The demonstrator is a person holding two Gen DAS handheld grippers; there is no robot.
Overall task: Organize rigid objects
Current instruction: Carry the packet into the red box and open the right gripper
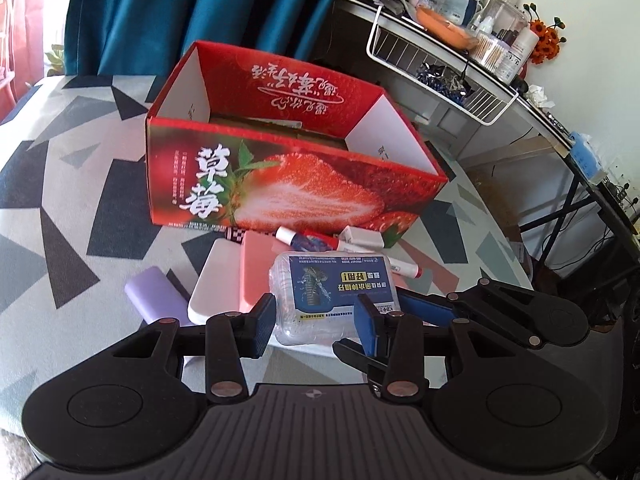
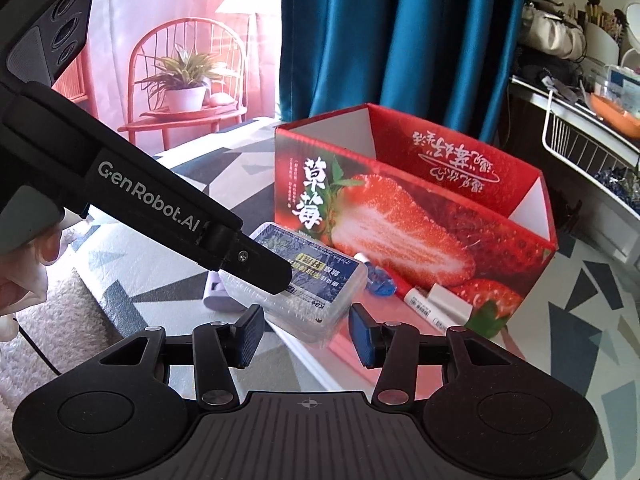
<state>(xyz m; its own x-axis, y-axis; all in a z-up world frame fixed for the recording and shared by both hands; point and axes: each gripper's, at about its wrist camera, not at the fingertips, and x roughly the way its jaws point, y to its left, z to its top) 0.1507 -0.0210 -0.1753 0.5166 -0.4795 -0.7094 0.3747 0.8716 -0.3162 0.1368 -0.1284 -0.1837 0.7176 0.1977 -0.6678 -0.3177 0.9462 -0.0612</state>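
Observation:
A clear plastic box with a blue label [image 1: 336, 292] [image 2: 308, 280] hangs a little above the patterned tabletop [image 1: 80, 200], held from two sides. My left gripper [image 1: 316, 320] is shut on its near end, one pad on each side. In the right wrist view, one of the left gripper's fingers [image 2: 260, 264] lies across the box top. My right gripper [image 2: 304, 336] is shut on the box's other end; its blue-padded fingers [image 1: 428, 308] show in the left wrist view. The open red strawberry carton [image 1: 280, 184] [image 2: 420, 220] stands just beyond.
Below the box lie a purple case [image 1: 156, 296], a white case [image 1: 216, 276], a pink case [image 1: 260, 268], marker pens [image 1: 304, 240] and a small white box [image 1: 362, 238]. A cluttered desk with a wire basket [image 1: 432, 68] runs along the right. A hand [image 2: 24, 264] holds the left gripper.

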